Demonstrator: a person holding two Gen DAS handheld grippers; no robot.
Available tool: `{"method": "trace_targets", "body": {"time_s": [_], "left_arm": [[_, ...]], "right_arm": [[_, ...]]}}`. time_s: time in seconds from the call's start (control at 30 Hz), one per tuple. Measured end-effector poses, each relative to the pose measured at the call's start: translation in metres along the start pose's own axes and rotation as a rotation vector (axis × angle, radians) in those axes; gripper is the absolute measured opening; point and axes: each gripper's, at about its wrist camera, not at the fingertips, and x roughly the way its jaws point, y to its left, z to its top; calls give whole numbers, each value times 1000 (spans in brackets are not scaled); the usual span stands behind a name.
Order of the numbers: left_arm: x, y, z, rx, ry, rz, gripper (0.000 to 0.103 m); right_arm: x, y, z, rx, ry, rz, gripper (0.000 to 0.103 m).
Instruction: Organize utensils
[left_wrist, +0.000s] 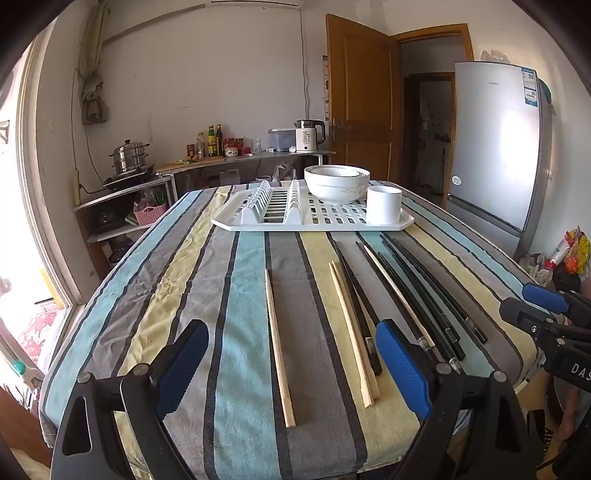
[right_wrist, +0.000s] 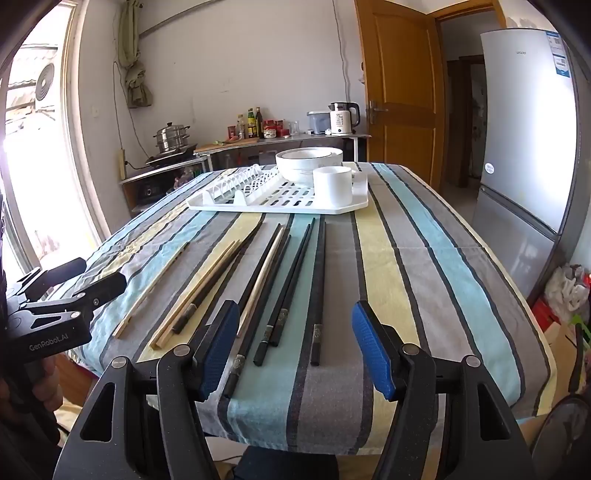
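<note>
Between your left gripper's (left_wrist: 291, 373) fingers, which stand wide apart with nothing in them, lies a single pale wooden chopstick (left_wrist: 279, 347) on the striped cloth of the table (left_wrist: 192, 295). Your right gripper (right_wrist: 295, 347) is just as spread and empty, hovering over the near ends of the black chopsticks (right_wrist: 291, 280), with one more pale stick (right_wrist: 260, 280) lying among them.

Outward from the left fingers, a pair of wooden chopsticks (left_wrist: 352, 332) rests beside a black one. Beyond all the sticks, at the far end of the table, sits the white drying rack (left_wrist: 314, 214) holding stacked bowls (left_wrist: 336, 181) and a white cup (left_wrist: 384, 205), which looks like the likely holder for the chopsticks.

Nothing seems sorted yet, so treat this as the first pick. To do it well:

- Choose one stick or one tight pair, not a mixed bundle.
- Come down near the thick end, with your fingers straddling the stick across its width.
- Close only once both pads are level with the cloth; thin sticks can roll away or snag the fabric.
- Keep your two grippers well apart, since they already sit near each other above the same cluster.
- Lift straight up before carrying toward the cup.
</note>
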Motion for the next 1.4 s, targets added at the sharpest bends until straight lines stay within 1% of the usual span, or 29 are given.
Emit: {"method": "trace_targets", "body": {"time_s": [0.2,0.73,1.4], "left_arm": [[-1,-1,0,8,-14,3,93],[2,0,-2,9,-8,6,93],[-5,-4,3,15,-9,-8,93]], "right_arm": [[0,1,-1,-3,-5,-2,64],[0,1,-2,-2,-4,-1,64],[-1,2,-2,-2,-6,0,64]]}}
